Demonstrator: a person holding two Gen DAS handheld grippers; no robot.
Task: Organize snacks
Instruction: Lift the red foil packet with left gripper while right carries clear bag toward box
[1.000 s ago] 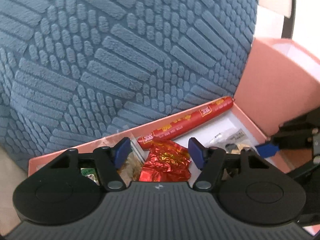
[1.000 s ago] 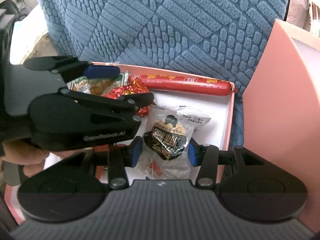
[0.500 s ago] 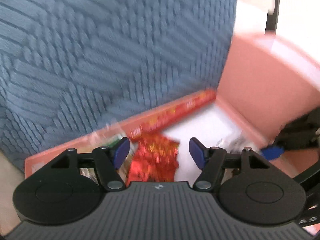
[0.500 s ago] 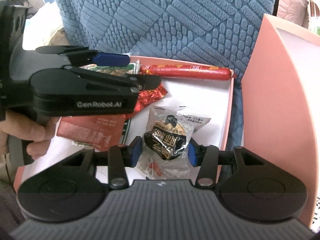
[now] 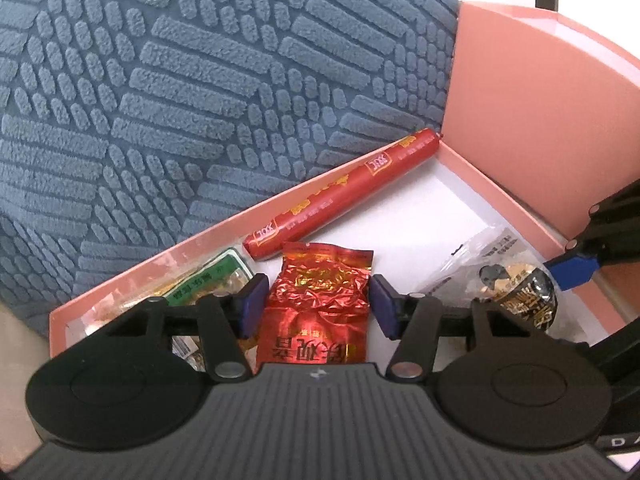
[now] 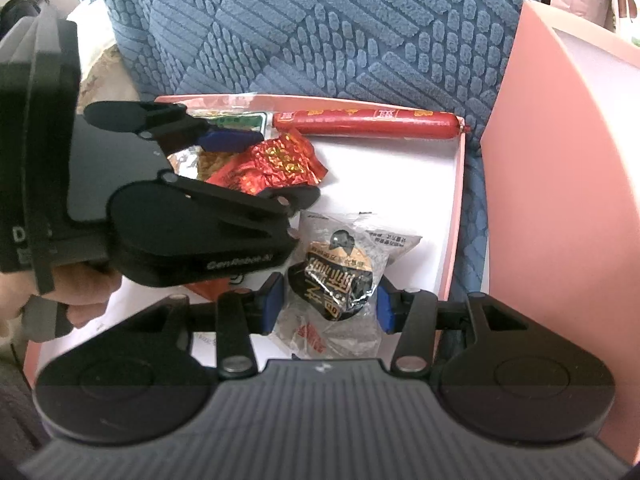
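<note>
Quick count: one long red sausage (image 5: 344, 192), one crinkly red foil packet (image 5: 320, 300), one green-labelled pack (image 5: 208, 284), one clear bag with a black label (image 6: 340, 280), one pink box (image 6: 456, 216), two grippers (image 5: 314, 304) (image 6: 326, 306).

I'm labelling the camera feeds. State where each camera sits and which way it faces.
Left wrist: on the left gripper, looking down into the pink box; its jaws, just closing, flank the red foil packet; a blue pad of the right gripper shows at right.
Right wrist: on the right gripper, looking down into the box; jaws grip the dark snack packet; left gripper and a hand show at left.
Shared: box, sausage, both packets, blue cushion.
</note>
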